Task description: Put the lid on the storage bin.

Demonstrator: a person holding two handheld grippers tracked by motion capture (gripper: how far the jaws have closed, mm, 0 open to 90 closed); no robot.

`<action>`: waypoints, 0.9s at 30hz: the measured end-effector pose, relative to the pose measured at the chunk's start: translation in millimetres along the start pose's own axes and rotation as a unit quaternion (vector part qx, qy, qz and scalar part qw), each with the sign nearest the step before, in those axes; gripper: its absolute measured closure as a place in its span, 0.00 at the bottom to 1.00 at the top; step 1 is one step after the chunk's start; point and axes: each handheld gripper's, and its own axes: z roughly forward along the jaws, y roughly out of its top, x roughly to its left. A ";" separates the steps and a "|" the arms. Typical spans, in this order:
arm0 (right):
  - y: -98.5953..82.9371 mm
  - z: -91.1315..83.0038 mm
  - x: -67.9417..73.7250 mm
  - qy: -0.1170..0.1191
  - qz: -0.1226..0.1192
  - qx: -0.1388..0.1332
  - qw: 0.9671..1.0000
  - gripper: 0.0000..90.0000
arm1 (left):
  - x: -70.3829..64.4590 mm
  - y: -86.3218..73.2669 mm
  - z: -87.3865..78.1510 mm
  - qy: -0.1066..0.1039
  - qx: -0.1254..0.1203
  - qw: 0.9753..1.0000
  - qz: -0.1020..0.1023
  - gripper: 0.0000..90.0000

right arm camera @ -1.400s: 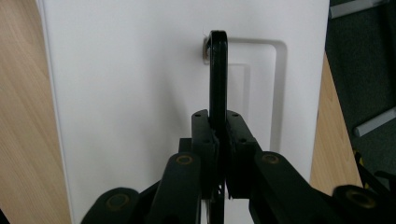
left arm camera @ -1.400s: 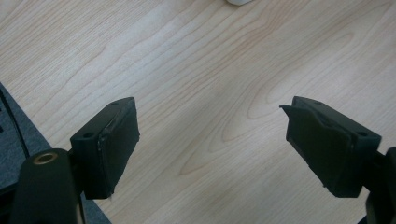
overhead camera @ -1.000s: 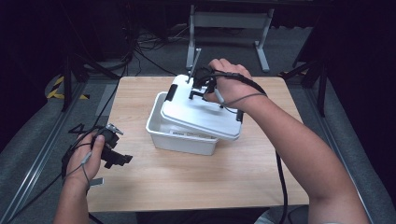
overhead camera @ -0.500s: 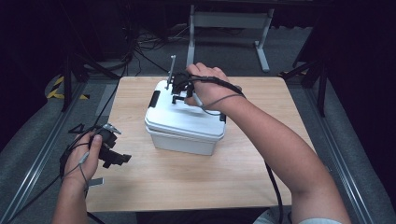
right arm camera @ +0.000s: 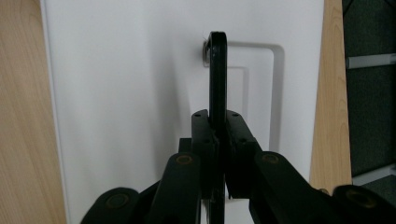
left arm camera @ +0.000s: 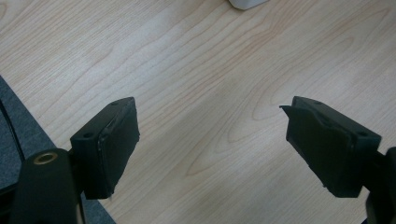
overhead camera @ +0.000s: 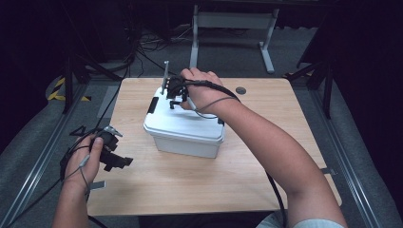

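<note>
White plastic box [overhead camera: 185, 130], stiff, light; I pinch thin black handle [right arm camera: 217, 74] on lid [right arm camera: 140, 93] with right gripper [right arm camera: 217, 135], fingers clamped. Left gripper [left arm camera: 210, 140] fingers wide apart, holding nothing, over surface [left arm camera: 196, 70].

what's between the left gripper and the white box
Only bare wooden table lies between the left gripper and the white box, seen in the high view.

Light wood desk [overhead camera: 266, 180] on grey floor. White lidded box [overhead camera: 183, 135] sits approx. mid-desk. Small dark disc [overhead camera: 241, 90] near far edge.
</note>
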 end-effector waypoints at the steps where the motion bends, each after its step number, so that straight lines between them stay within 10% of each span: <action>1: 0.0 0.9 0.3 -0.001 0.001 0.002 1.000 0.95 | 0.1 -0.1 -0.1 0.000 0.000 1.000 0.000 0.20; 27: -3.6 19.8 3.1 0.005 0.000 0.017 1.000 0.95 | 0.1 0.2 -0.2 0.000 -0.001 1.000 0.000 0.20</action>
